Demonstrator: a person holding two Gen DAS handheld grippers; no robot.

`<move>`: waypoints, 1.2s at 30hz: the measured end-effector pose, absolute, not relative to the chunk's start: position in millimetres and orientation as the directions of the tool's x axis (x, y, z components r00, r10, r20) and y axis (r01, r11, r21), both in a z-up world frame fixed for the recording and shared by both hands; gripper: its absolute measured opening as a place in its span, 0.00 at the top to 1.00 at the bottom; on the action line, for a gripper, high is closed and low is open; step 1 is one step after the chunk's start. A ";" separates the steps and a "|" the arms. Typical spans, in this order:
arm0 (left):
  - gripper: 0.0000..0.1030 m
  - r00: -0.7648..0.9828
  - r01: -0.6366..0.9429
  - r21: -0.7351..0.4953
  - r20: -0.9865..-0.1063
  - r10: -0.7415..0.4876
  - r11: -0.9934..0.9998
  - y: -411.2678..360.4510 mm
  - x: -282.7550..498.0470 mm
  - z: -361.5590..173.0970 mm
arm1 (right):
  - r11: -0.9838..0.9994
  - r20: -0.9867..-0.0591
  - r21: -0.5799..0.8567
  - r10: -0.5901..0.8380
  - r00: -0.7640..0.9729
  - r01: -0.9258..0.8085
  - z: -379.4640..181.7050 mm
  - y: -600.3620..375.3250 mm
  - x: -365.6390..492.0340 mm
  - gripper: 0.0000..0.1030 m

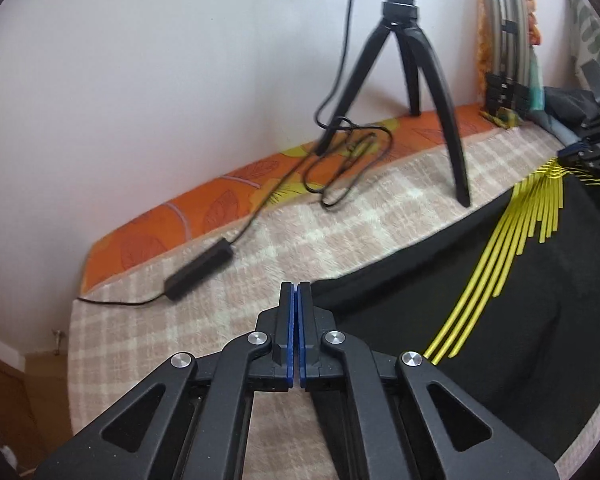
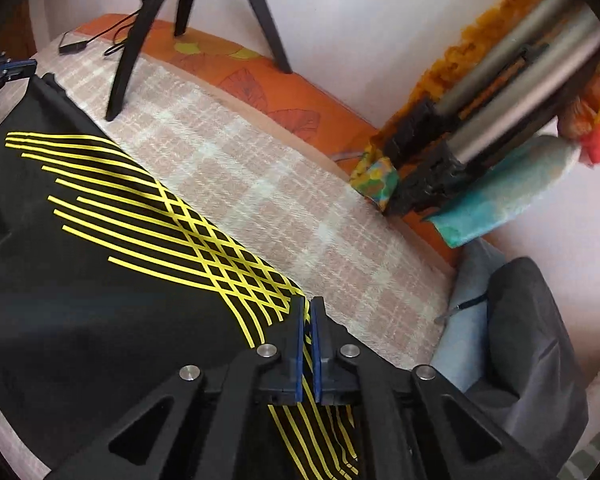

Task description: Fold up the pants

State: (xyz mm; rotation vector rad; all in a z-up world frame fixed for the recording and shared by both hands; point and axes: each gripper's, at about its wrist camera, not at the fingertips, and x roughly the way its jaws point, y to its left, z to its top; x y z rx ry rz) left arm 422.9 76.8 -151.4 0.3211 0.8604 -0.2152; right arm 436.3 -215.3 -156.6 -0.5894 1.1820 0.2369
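Observation:
Black pants [image 1: 500,280] with yellow stripes lie spread on a checked beige blanket [image 1: 260,248]; they also show in the right wrist view [image 2: 100,300]. My left gripper [image 1: 297,292] is shut, its blue pads pressed together at the far edge of the pants; whether cloth is pinched there is hidden. My right gripper [image 2: 307,308] is shut on the striped edge of the pants, with fabric running between its pads. The right gripper also shows far right in the left wrist view [image 1: 580,156], and the left gripper at the far left in the right wrist view [image 2: 4,70].
A black tripod [image 1: 420,92] stands on the blanket near the wall, with a coiled cable [image 1: 340,160] and a black adapter box [image 1: 198,272]. An orange leaf-print sheet [image 1: 180,220] edges the bed. Folded clothes [image 2: 520,340] and metal poles [image 2: 520,92] sit at the right.

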 end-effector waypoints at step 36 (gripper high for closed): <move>0.94 0.438 0.065 -0.275 -0.856 -0.275 0.959 115.7 289.9 -162.0 | 0.807 -0.821 0.507 0.345 0.456 0.303 -141.9 -318.5 238.7 0.22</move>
